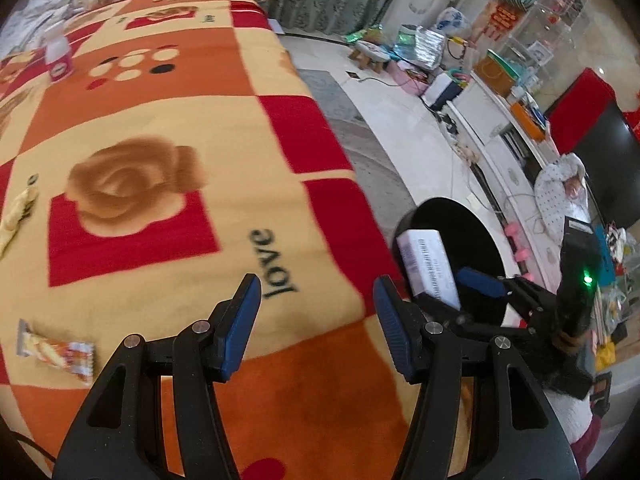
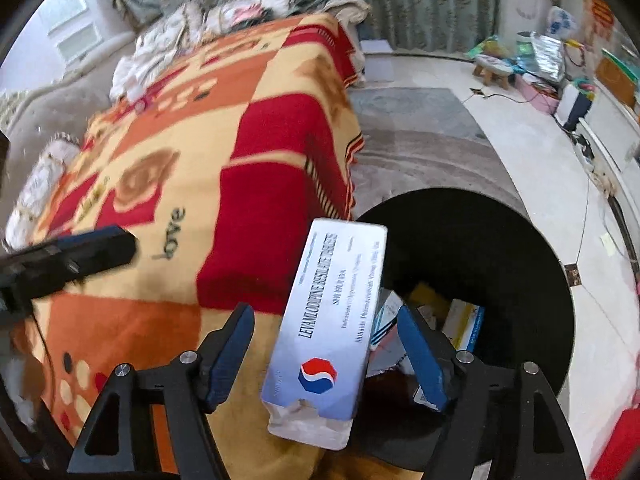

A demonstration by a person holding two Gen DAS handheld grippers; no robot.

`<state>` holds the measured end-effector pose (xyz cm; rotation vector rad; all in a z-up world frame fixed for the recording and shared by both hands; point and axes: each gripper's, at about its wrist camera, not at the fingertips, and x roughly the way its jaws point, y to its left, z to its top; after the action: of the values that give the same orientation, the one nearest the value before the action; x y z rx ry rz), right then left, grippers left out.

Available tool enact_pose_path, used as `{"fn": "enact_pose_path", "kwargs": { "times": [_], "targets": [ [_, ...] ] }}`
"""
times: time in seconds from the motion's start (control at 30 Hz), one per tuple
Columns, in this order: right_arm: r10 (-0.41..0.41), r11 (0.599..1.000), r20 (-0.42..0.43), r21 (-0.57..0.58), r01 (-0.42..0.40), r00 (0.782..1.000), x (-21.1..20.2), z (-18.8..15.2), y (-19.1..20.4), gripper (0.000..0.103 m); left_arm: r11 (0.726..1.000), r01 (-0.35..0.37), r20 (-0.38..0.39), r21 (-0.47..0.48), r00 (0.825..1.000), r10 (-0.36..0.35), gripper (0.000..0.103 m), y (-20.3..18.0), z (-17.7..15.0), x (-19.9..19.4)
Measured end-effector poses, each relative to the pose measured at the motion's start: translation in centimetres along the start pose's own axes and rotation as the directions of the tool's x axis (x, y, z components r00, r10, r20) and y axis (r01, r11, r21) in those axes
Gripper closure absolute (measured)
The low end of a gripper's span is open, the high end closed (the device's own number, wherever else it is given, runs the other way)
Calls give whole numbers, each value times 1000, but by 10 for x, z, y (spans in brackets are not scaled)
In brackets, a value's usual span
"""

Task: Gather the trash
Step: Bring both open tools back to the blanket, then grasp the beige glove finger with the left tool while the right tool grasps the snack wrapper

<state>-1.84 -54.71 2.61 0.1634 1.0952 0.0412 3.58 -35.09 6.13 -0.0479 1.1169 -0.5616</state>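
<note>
Surroundings: a patterned blanket (image 1: 168, 128) covers the raised surface; a snack wrapper (image 1: 56, 350), a crumpled yellow wrapper (image 1: 18, 216) and a small pink-labelled bottle (image 1: 58, 54) lie on it.
Bin: a black bin (image 2: 520, 248) stands on the floor just beside the blanket's edge, holding several boxes and papers (image 2: 460, 320).
Medicine box: the white medicine box (image 2: 328, 332) is over the bin's rim.
Right gripper (image 2: 326, 354): jaws apart, box between them, neither pad visibly pressing on it.
Left gripper (image 1: 316, 324): half open, empty, above the blanket.
</note>
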Motion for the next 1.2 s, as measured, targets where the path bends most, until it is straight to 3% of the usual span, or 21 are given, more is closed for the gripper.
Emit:
{"fn": "enact_pose_path", "kwargs": {
  "times": [0.1, 0.23, 0.43, 0.67, 0.8, 0.97, 1.13, 1.2],
  "targets": [
    [-110, 994, -16, 25, 110, 994, 4, -1, -13, 32, 1000, -14, 14, -14, 1000, 14, 46, 13, -1, -7],
    [-155, 984, -35, 85, 157, 987, 3, -1, -35, 32, 999, -37, 19, -20, 999, 37, 46, 27, -4, -14],
    [-130, 990, -9, 55, 130, 991, -6, 6, -16, 32, 997, -64, 25, -48, 998, 66, 46, 53, -5, -22],
    [-18, 998, 56, -63, 22, 998, -18, 26, 45, 32, 992, -95, 49, -78, 994, 99, 46, 98, -9, -45],
    [88, 983, 64, -167, -77, 994, -16, 31, 93, 32, 983, -138, 49, -122, 988, 145, 46, 145, -12, -59],
    [225, 933, -2, -286, -216, 974, 7, 32, 156, 32, 961, -207, 37, -182, 976, 217, 46, 207, -12, -71],
    [336, 863, -71, -377, -337, 939, 31, 30, 221, 32, 944, -252, 32, -215, 964, 265, 46, 253, -14, -80],
    [363, 828, -95, -424, -367, 927, 39, 30, 248, 38, 942, -256, 31, -216, 963, 268, 46, 262, -14, -82]
  ]
}}
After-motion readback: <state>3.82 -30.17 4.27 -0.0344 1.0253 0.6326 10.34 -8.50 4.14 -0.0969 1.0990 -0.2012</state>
